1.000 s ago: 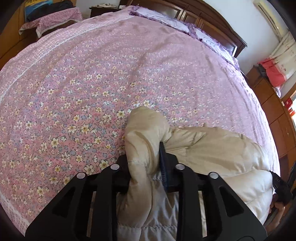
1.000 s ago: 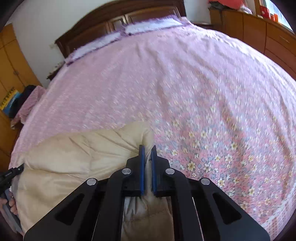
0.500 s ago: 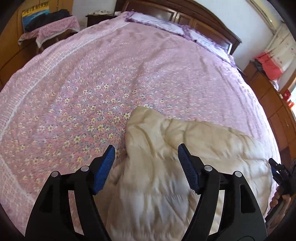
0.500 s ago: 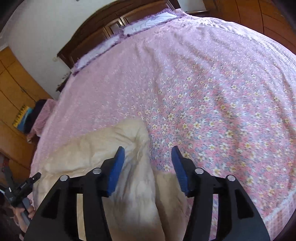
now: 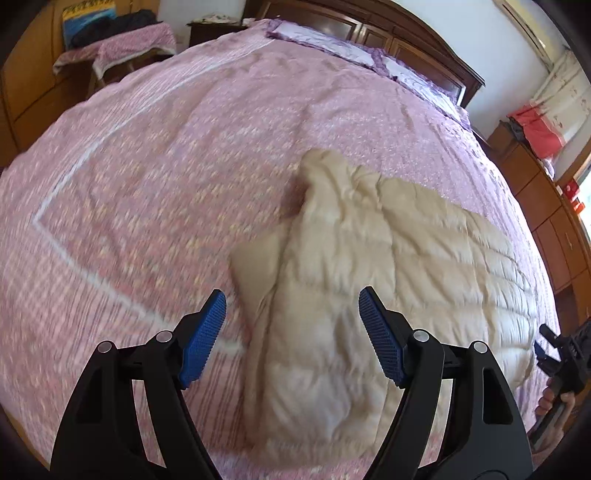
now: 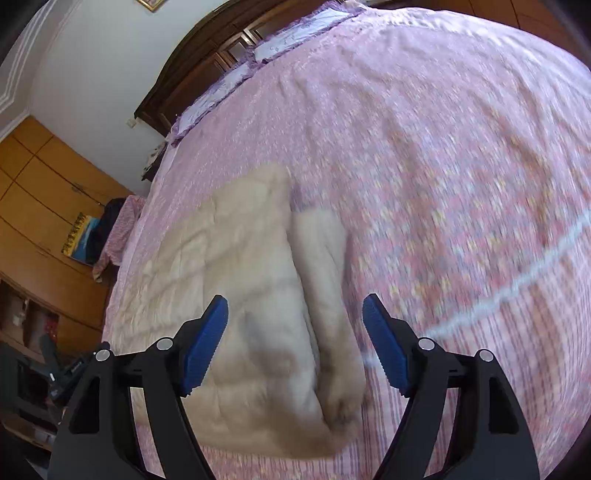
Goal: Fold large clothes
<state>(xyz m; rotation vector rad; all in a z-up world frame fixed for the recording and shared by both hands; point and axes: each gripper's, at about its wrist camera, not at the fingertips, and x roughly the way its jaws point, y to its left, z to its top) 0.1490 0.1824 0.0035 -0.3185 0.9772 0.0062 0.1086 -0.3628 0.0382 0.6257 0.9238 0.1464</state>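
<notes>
A beige quilted padded jacket (image 5: 388, 258) lies folded on the pink floral bedspread (image 5: 166, 166), near the foot of the bed. My left gripper (image 5: 291, 332) is open and empty, raised above the jacket's left end. My right gripper (image 6: 295, 343) is open and empty, raised above the jacket's right end (image 6: 266, 314). The bedspread also shows in the right wrist view (image 6: 443, 166). The right gripper shows at the far right edge of the left wrist view (image 5: 565, 362).
A dark wooden headboard (image 5: 388, 33) and lilac pillows (image 5: 332, 44) stand at the far end of the bed. A small covered table (image 5: 114, 55) stands left of the bed. Wooden wardrobes (image 6: 44, 221) line the wall. A wooden dresser (image 5: 546, 206) stands to the right.
Both grippers let go of the jacket, opened wide and pulled back and up from it. The jacket now lies flat on the bedspread.
</notes>
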